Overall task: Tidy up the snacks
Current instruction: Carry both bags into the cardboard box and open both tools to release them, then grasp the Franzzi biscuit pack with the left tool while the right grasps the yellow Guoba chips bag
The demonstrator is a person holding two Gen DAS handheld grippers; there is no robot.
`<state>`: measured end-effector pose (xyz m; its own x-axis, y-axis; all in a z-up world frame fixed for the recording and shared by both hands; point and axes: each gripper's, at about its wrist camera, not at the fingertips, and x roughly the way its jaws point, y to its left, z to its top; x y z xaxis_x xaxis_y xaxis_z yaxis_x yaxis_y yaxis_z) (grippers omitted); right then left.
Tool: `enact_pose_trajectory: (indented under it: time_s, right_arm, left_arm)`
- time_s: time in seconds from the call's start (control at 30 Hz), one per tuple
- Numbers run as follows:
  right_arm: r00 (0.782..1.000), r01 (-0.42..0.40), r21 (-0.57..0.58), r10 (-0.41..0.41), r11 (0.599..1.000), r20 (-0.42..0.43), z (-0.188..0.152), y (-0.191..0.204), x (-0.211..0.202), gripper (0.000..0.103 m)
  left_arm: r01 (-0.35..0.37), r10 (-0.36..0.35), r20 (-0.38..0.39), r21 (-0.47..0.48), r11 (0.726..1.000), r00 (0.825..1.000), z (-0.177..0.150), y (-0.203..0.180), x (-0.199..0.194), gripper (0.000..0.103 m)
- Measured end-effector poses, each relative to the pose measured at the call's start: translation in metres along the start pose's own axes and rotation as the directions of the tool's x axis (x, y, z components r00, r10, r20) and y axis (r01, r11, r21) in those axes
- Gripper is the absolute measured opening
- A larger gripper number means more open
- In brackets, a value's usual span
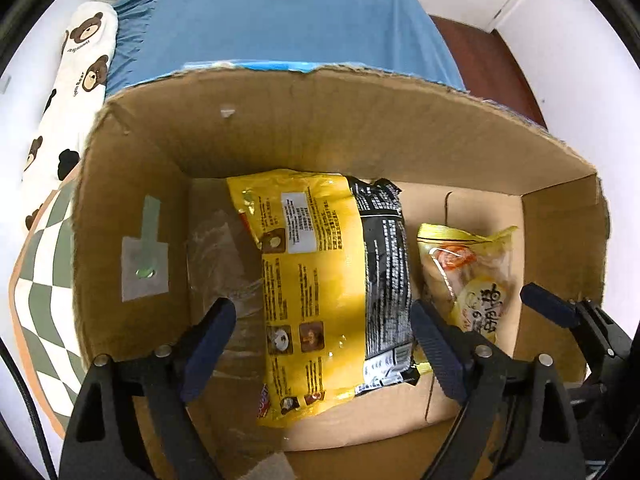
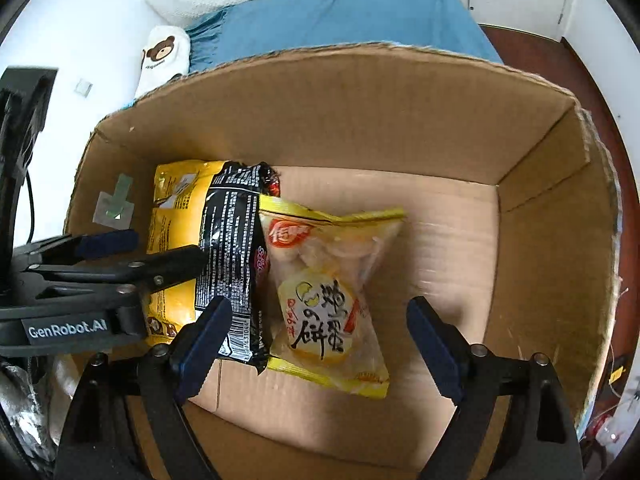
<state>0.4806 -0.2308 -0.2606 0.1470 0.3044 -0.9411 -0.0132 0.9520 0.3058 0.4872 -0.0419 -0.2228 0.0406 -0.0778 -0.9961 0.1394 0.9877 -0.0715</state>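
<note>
**Camera positions: two wrist views over one box**

Left wrist view looks steeply down, close above the left part of the cardboard box (image 1: 132,184). Right wrist view looks down, tilted forward, close above its middle. Both share the box floor, the yellow-and-black packet (image 1: 320,280), the egg-cake bag (image 2: 328,292) and the blue bedspread (image 2: 340,12) beyond.

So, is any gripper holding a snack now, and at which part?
Nothing is held. The left gripper and the right gripper are both open above the packets lying in the cardboard box; no finger presses on a packet.
</note>
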Motion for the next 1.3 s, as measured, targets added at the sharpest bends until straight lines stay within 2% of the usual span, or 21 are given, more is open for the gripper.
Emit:
enact_pose_trajectory:
  time_s: [0.23,0.37,0.6,0.9,1.07,1.17,1.3]
  right_arm:
    - [0.995,0.064,0.013,-0.065,0.998,0.07,-0.029,0.011,-0.039,0.091]
    - [0.986,0.106,0.0,-0.105,0.994,0.127,-0.051,0.019,-0.065,0.091]
    - [0.97,0.12,0.001,-0.118,0.993,0.213,-0.077,0.038,-0.108,0.091]
    - [0.941,0.136,0.001,-0.129,0.991,0.313,-0.119,0.057,-0.152,0.091]
    - [0.921,0.151,0.0,-0.14,0.989,0.363,-0.148,0.066,-0.176,0.091]
    - [0.9,0.182,0.005,-0.168,0.983,0.403,-0.166,0.07,-0.19,0.091]
    - [0.88,0.192,0.012,-0.177,0.981,0.441,-0.188,0.075,-0.208,0.091]
  left_arm:
    - [-0.025,0.027,0.121,-0.023,0.999,0.992,-0.032,0.001,-0.036,0.089]
    - [-0.042,0.048,0.197,-0.034,0.999,0.979,-0.062,-0.003,-0.064,0.089]
    - [-0.04,0.051,0.278,-0.045,0.998,0.959,-0.107,-0.003,-0.099,0.089]
    - [-0.039,0.053,0.382,-0.044,0.998,0.923,-0.158,-0.003,-0.146,0.089]
    - [-0.047,0.057,0.419,-0.035,0.998,0.906,-0.169,0.006,-0.158,0.089]
    - [-0.064,0.075,0.452,-0.039,0.997,0.889,-0.188,0.008,-0.166,0.089]
    - [-0.048,0.063,0.47,-0.042,0.998,0.88,-0.209,0.01,-0.176,0.089]
